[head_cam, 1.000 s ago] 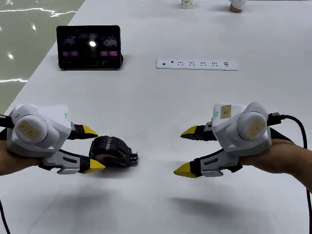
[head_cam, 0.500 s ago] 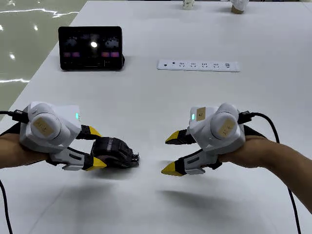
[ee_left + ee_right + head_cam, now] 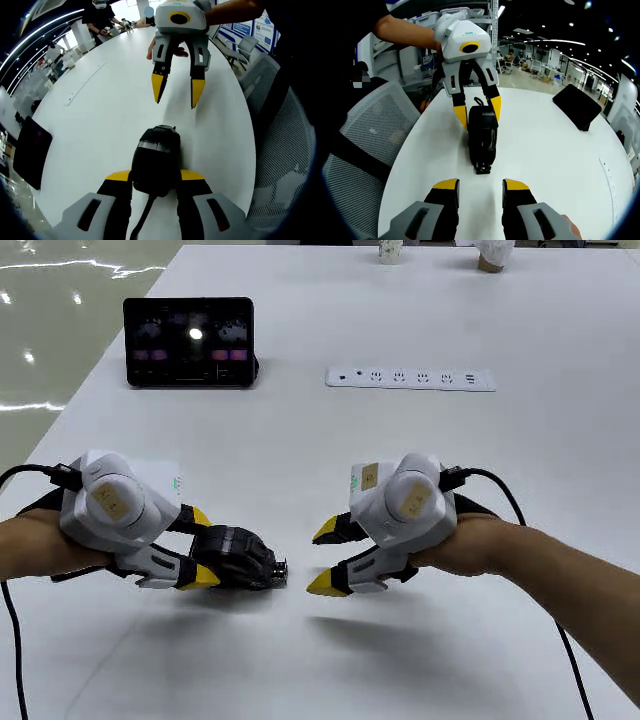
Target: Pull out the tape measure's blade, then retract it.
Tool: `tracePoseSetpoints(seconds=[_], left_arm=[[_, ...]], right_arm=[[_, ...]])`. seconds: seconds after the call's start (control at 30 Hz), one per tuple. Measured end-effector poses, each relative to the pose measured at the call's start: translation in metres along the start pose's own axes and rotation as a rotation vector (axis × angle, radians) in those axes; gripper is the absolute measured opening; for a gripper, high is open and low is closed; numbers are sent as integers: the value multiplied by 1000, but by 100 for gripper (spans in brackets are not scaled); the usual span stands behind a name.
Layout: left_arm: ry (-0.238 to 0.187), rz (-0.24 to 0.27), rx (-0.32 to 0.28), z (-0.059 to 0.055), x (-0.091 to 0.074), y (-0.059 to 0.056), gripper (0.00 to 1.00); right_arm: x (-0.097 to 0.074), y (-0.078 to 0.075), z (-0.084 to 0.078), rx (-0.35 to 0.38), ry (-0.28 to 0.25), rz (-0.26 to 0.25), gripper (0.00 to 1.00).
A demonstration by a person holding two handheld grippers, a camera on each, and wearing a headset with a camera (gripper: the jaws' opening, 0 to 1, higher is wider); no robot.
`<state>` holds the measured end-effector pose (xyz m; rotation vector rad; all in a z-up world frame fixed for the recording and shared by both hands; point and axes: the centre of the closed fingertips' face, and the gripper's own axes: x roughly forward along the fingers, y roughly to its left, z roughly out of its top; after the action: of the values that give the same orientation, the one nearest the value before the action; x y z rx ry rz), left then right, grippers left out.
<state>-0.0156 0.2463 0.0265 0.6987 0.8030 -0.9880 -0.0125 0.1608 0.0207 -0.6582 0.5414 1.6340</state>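
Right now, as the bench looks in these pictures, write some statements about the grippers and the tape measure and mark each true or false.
1. The left gripper clamps the tape measure by its case. True.
2. The right gripper is shut on the blade's tip. False: its jaws stand open, short of the tape measure and apart from it.
3. The blade lies drawn out across the table. False: no length of blade is out of the case.
4. The tablet stands left of the power strip in the head view. True.

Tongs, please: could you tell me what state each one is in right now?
Left tongs: closed on the tape measure.
Right tongs: open, holding nothing.
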Motion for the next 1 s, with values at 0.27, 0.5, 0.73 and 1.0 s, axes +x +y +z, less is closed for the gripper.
tracePoseSetpoints(seconds=[0.27, 0.5, 0.73, 1.0], left_arm=[[-1, -27, 3, -1, 1, 0, 28], [4, -37, -4, -2, 2, 0, 27], [8, -44, -7, -3, 3, 0, 27], [36, -44, 10, -5, 4, 1, 25]], right_arm=[[19, 0, 2, -34, 26, 23, 25], [31, -1, 1, -47, 52, 39, 23], [39, -2, -1, -56, 69, 50, 18], [45, -1, -1, -60, 81, 61, 15]])
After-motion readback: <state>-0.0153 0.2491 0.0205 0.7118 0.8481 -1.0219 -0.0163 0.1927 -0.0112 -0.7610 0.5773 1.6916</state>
